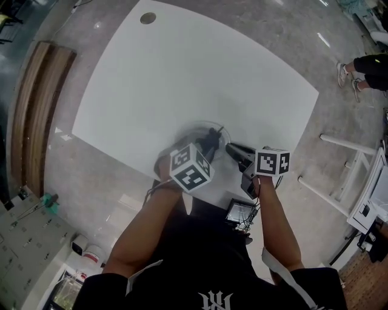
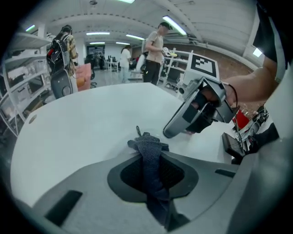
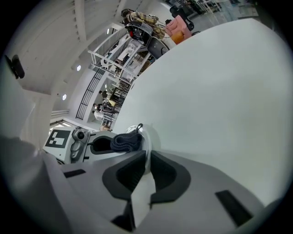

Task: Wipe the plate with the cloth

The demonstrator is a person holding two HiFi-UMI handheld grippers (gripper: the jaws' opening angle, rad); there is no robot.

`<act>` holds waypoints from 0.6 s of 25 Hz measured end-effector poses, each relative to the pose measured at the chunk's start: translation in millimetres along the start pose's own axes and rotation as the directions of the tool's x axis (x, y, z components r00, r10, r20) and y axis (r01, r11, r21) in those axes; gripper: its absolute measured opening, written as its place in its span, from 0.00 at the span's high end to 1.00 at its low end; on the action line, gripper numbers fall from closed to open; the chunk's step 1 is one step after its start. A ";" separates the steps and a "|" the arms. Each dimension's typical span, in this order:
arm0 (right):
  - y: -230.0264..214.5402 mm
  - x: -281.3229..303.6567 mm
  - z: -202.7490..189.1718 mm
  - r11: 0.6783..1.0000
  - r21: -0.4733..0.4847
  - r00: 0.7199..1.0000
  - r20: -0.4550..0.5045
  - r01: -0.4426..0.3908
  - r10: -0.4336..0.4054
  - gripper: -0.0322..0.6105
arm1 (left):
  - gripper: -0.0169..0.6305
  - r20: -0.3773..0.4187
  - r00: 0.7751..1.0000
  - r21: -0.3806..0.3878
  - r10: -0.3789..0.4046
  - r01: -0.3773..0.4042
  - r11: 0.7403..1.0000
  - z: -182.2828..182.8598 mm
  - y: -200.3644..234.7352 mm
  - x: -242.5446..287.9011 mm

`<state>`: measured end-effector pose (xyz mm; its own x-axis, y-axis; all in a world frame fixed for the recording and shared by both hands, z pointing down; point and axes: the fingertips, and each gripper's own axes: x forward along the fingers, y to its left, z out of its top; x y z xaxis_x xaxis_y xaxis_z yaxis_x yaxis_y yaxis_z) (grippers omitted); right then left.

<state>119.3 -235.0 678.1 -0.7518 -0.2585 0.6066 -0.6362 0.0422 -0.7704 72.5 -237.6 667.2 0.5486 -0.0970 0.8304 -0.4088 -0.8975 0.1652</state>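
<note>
A white plate (image 1: 195,131) sits near the front edge of the white table (image 1: 182,66) and looks blurred in the head view. My left gripper (image 1: 209,144) is shut on a dark blue-grey cloth (image 2: 149,151), whose bunched end pokes out past the jaws. In the right gripper view the cloth (image 3: 125,141) rests against the plate's face. My right gripper (image 3: 146,157) is shut on the plate's thin white rim (image 3: 146,142), holding it tilted on edge. The two grippers stand close together, the right gripper (image 2: 194,112) just right of the cloth.
A round cable hole (image 1: 148,18) lies at the table's far corner. A white metal rack (image 1: 354,172) stands on the floor to the right. Several people (image 2: 155,50) stand among shelves beyond the table. The front table edge is right under my hands.
</note>
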 end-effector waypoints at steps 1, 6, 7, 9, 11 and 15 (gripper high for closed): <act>-0.8 -0.3 0.2 1.000 0.001 1.000 0.001 0.002 -0.002 0.90 | 0.90 -0.006 1.000 0.005 0.012 -0.012 1.000 -6.5 3.0 -4.0; -0.8 0.4 -0.1 1.000 0.007 1.000 0.007 -0.001 0.001 0.91 | 0.90 -0.039 0.997 -0.019 0.069 -0.070 0.997 -44.5 25.0 -33.3; -0.4 0.9 0.0 1.000 0.008 1.000 0.008 -0.003 0.003 0.91 | 0.90 -0.047 0.996 -0.021 0.078 -0.079 0.997 -49.1 29.4 -38.4; -0.2 1.2 0.3 1.000 0.008 1.000 0.008 -0.003 0.003 0.91 | 0.90 -0.065 0.994 -0.016 0.092 -0.093 0.996 -54.3 35.9 -46.2; -0.4 0.5 0.2 1.000 0.007 1.000 0.008 -0.001 0.001 0.91 | 0.90 -0.087 0.990 -0.008 0.107 -0.108 0.994 -57.4 41.1 -53.0; -0.6 0.5 -0.3 1.000 0.027 1.000 0.006 -0.013 0.013 0.91 | 0.90 -0.119 0.981 -0.047 0.150 -0.157 0.987 -65.3 57.7 -69.8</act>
<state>119.3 -234.8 678.9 -0.7589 -0.2641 0.5953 -0.6213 0.0198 -0.7833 -37.0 -254.5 653.6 0.3902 -0.1790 0.9032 -0.5236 -0.8500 0.0577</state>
